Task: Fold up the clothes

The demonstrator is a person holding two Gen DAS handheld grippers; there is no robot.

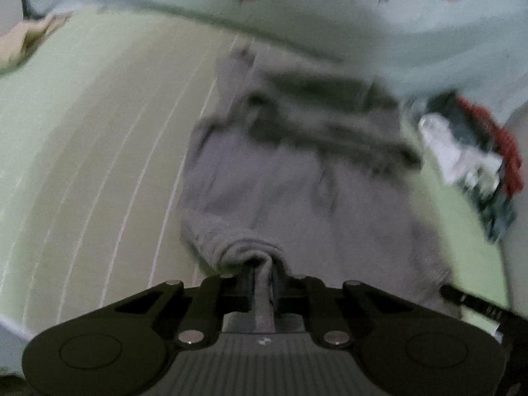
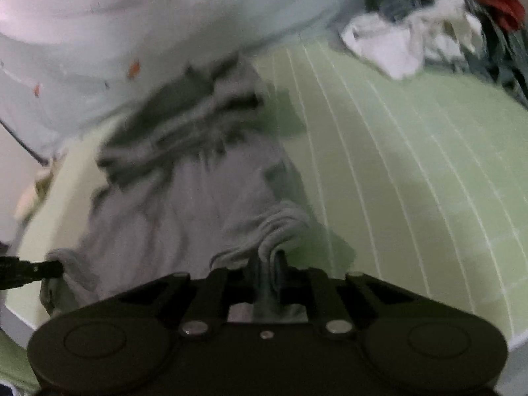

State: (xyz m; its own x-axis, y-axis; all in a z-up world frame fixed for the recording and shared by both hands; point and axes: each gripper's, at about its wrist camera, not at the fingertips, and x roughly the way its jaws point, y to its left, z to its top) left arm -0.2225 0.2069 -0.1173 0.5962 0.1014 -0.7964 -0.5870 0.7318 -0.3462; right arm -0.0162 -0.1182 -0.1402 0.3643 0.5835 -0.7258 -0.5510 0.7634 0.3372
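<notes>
Both wrist cams close, facing fwd, share grey garment (image 1: pixel 280 191).

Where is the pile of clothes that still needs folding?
The unfolded pile sits on the green striped sheet at the right wrist view's upper right, beyond the grey garment both grippers hold.

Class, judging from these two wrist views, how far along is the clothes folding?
Done: no folded item shows. In hand: the left gripper and right gripper are each shut on an edge of the grey garment, which hangs bunched over the green surface. Left: folding it, then the clothes pile.
</notes>
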